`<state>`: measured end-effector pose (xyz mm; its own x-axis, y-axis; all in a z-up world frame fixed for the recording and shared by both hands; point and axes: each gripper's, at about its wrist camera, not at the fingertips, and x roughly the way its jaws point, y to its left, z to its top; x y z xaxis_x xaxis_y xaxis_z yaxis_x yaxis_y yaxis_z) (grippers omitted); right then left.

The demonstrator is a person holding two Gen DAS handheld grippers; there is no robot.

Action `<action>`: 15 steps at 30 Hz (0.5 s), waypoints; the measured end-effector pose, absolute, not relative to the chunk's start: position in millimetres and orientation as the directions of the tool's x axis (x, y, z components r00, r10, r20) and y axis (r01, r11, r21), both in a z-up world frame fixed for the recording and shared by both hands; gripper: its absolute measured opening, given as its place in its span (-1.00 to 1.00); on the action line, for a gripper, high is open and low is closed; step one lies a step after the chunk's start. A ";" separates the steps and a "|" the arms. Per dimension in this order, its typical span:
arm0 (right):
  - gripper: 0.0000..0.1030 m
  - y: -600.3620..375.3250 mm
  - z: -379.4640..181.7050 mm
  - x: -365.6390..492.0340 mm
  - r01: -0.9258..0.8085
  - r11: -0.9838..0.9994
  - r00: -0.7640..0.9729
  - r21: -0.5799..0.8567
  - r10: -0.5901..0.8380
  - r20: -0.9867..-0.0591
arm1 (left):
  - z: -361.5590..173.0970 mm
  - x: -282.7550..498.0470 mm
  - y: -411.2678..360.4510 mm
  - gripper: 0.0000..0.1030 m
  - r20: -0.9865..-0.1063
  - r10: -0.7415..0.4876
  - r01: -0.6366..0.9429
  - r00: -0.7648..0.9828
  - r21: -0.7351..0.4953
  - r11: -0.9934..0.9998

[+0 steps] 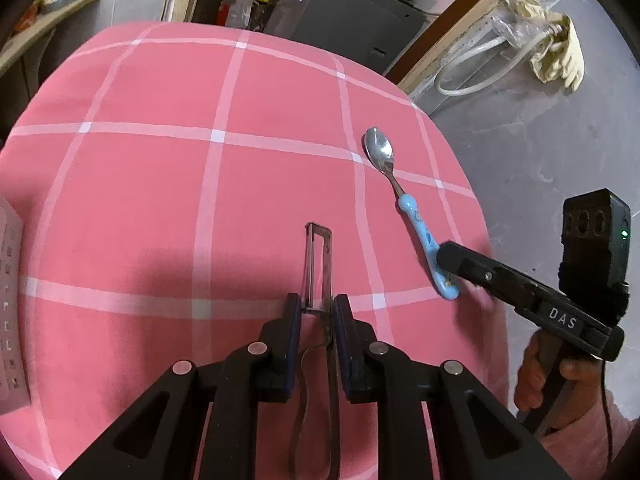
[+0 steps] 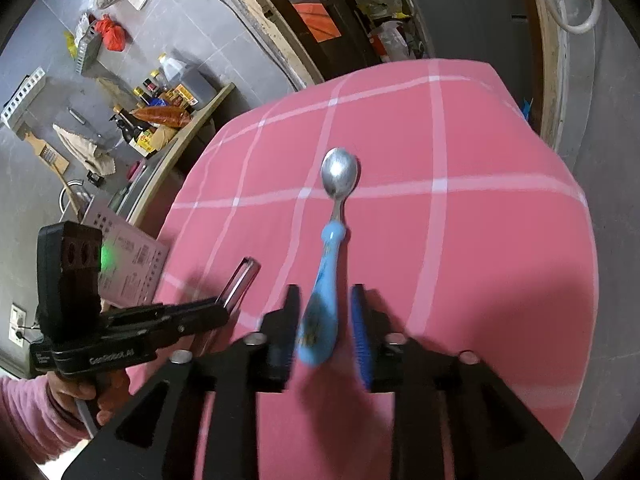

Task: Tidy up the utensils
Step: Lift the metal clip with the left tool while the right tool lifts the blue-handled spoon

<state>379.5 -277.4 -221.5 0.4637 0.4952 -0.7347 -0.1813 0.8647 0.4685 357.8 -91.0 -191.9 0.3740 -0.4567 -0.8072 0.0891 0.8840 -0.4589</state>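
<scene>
A metal peeler point(image 1: 318, 268) lies on the pink checked tablecloth point(image 1: 160, 184). My left gripper point(image 1: 316, 304) straddles its neck, fingers close on both sides with a small gap on the left. The peeler tip also shows in the right wrist view point(image 2: 242, 280). A spoon point(image 2: 330, 240) with a light blue handle lies on the cloth; its steel bowl points away. My right gripper point(image 2: 326, 300) is open around the blue handle, fingers point(image 2: 360, 328) apart from it. In the left wrist view the right gripper point(image 1: 444, 258) sits over the spoon point(image 1: 400, 196) handle end.
A white perforated box point(image 2: 128, 256) sits at the table's left edge, also in the left wrist view point(image 1: 10, 300). Beyond the table are a counter with bottles point(image 2: 160, 116), dark cabinets point(image 1: 352, 12) and a grey floor. The table edge drops off close right of the spoon.
</scene>
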 end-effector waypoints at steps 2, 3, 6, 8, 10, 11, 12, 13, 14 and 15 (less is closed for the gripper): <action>-0.34 -277.9 -221.3 387.4 -0.186 0.863 0.471 0.469 0.497 -0.728 | -193.7 360.1 -87.9 -0.68 -0.801 -0.472 0.079 0.368 -0.479 0.874; -0.34 -277.7 -221.8 393.2 -0.185 0.865 0.474 0.466 0.494 -0.729 | -194.2 361.1 -87.4 -0.68 -0.800 -0.476 0.077 0.366 -0.483 0.872; -0.34 -278.1 -225.1 408.1 -0.183 0.864 0.475 0.469 0.496 -0.727 | -194.4 363.1 -87.7 -0.68 -0.802 -0.478 0.081 0.359 -0.483 0.872; -0.34 -277.7 -226.7 419.6 -0.184 0.862 0.478 0.472 0.498 -0.723 | -194.2 364.0 -89.3 -0.68 -0.805 -0.475 0.084 0.356 -0.478 0.874; -0.34 -276.7 -227.6 430.7 -0.186 0.860 0.480 0.476 0.502 -0.720 | -193.1 364.9 -91.9 -0.68 -0.812 -0.465 0.091 0.353 -0.465 0.881; -0.34 -275.8 -227.7 436.9 -0.189 0.860 0.480 0.474 0.502 -0.720 | -192.3 366.6 -93.7 -0.68 -0.815 -0.460 0.094 0.352 -0.458 0.884; -0.36 -274.2 -227.9 442.2 -0.192 0.862 0.480 0.469 0.500 -0.721 | -191.5 368.2 -96.2 -0.68 -0.819 -0.454 0.097 0.352 -0.450 0.888; -0.38 -272.4 -228.6 445.4 -0.195 0.863 0.479 0.466 0.498 -0.722 | -190.8 369.3 -98.1 -0.68 -0.823 -0.446 0.100 0.351 -0.440 0.892; -0.43 -271.2 -228.8 449.2 -0.200 0.865 0.475 0.460 0.497 -0.726 | -190.3 370.1 -99.7 -0.68 -0.826 -0.441 0.103 0.350 -0.434 0.895; -0.45 -269.2 -228.7 455.0 -0.206 0.866 0.470 0.456 0.496 -0.730 | -189.9 371.3 -101.1 -0.68 -0.829 -0.436 0.105 0.350 -0.428 0.898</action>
<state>455.0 -269.2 -228.7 0.4700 0.4964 -0.7299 -0.2061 0.8657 0.4561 371.3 -101.1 -189.9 0.3499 -0.4361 -0.8291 0.1046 0.8977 -0.4280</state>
